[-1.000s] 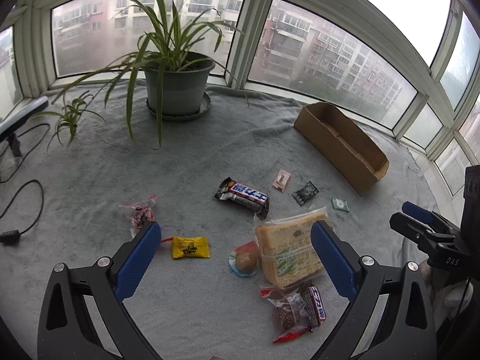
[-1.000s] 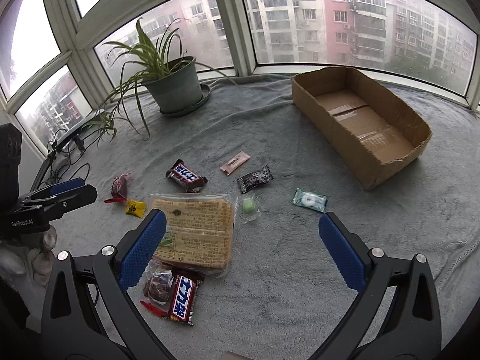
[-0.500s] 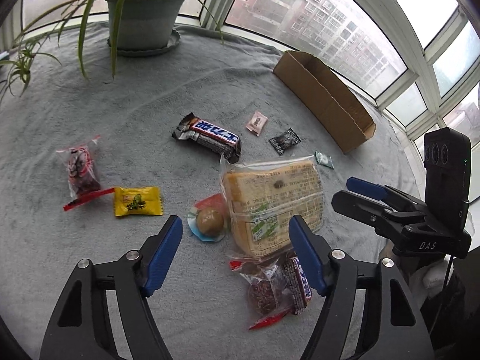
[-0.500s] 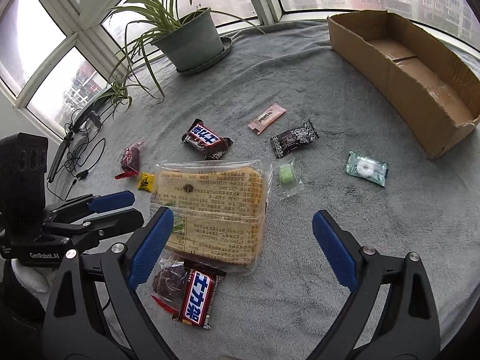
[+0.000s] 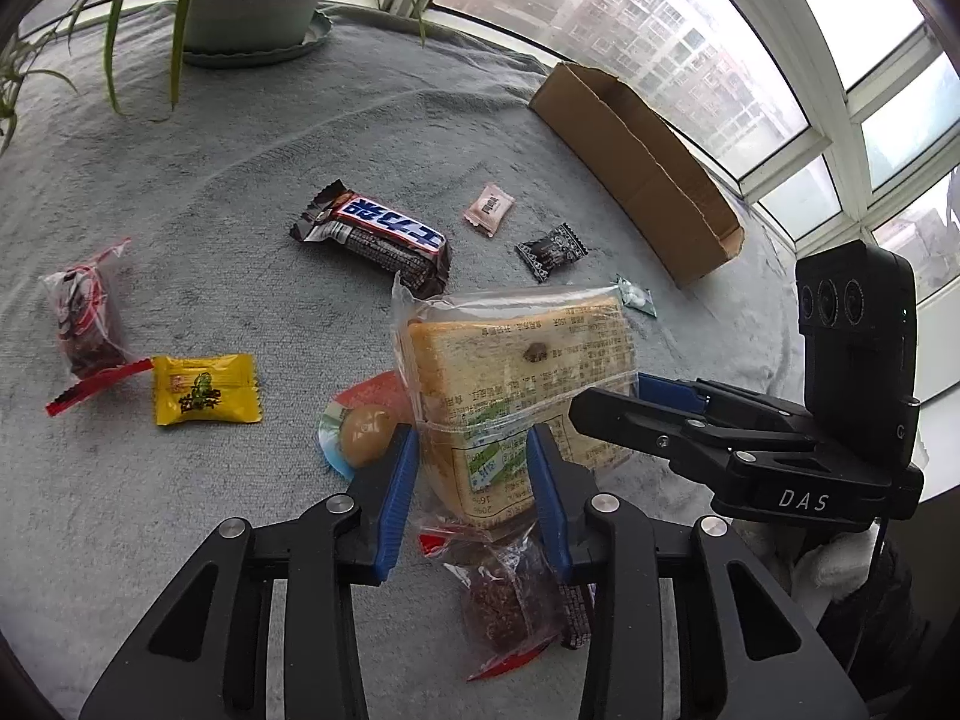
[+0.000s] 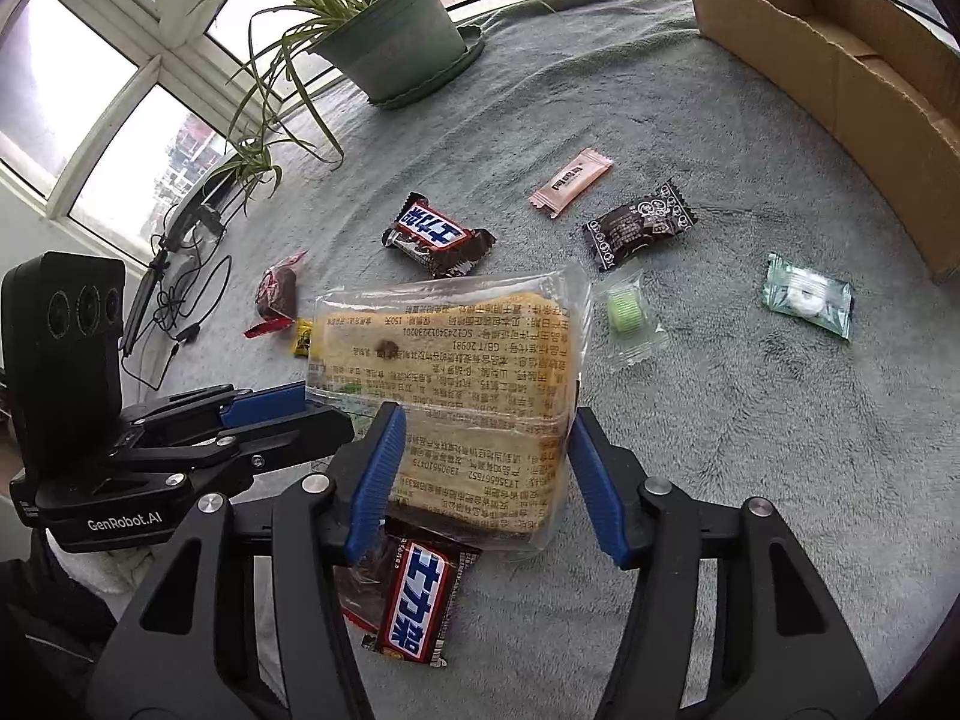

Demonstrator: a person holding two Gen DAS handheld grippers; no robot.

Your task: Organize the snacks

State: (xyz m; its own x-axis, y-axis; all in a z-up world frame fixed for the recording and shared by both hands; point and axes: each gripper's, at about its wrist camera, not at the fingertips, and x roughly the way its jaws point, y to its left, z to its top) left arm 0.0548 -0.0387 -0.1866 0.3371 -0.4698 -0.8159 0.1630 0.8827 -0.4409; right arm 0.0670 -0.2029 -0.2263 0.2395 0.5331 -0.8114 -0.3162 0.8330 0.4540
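Progress: nothing packed; the box (image 6: 840,66) at upper right shows only bare cardboard, and every snack lies on the grey bench (image 6: 750,432). Bread bag (image 6: 456,384), frame centre: clear wrapper, tan slices, printed label, lying over two bars. Left gripper (image 5: 471,480) and right gripper (image 6: 480,468) have just been closing, fingers pinching the bag's near end from two sides.
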